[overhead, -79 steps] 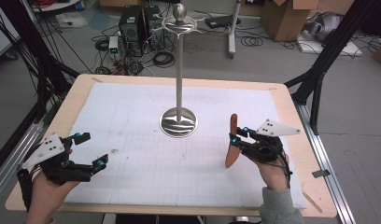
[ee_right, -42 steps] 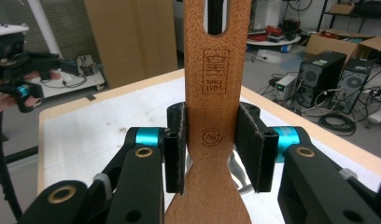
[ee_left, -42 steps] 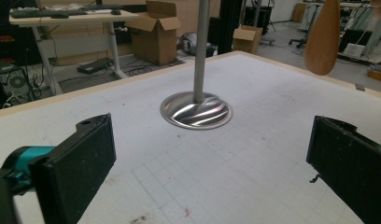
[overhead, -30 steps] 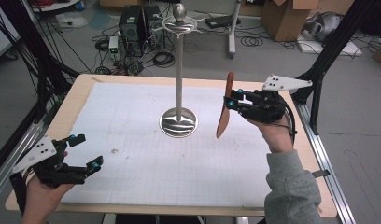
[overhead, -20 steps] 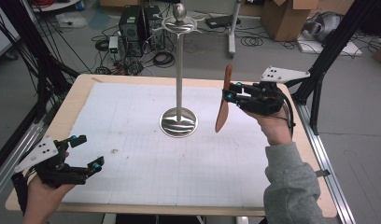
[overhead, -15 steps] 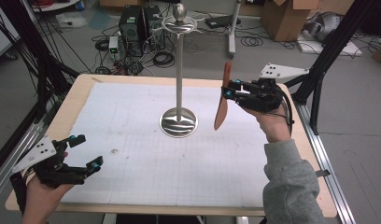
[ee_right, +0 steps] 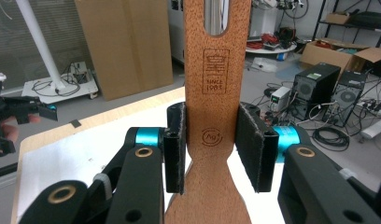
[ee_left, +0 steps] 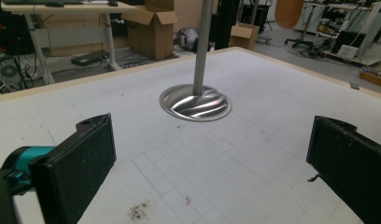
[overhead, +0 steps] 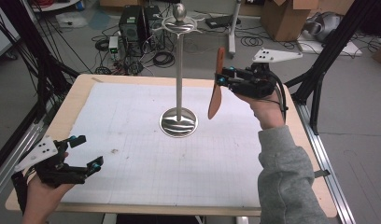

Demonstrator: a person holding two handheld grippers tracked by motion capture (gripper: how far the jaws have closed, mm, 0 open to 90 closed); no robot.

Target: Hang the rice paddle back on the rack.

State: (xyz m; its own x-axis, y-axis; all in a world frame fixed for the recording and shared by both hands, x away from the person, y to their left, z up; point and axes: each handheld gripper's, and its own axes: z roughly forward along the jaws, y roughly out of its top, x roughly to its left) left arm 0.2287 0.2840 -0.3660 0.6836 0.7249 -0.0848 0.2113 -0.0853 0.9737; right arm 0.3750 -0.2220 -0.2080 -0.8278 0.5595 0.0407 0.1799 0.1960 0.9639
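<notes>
In the high view the right gripper point(overhead: 229, 79) holds a wooden spatula point(overhead: 216, 84) upright in the air, just right of the metal stand point(overhead: 179, 70), its top below the stand's hooked crown point(overhead: 179, 21). The left gripper point(overhead: 86, 154) rests low, well to the left of the stand's base and nearer the person, above the gridded mat point(overhead: 132, 163).

In the left gripper view its jaws stand wide apart with nothing between them; the stand's base point(ee_left: 196, 102) lies ahead.

In the right gripper view the pads point(ee_right: 175, 147) clamp the spatula's neck point(ee_right: 212, 140) from both sides (slot point(ee_right: 215, 16) above the grip). To hang it well, I judge the slot must rise to the crown and slide squarely onto a hook, without knocking the pole.
</notes>
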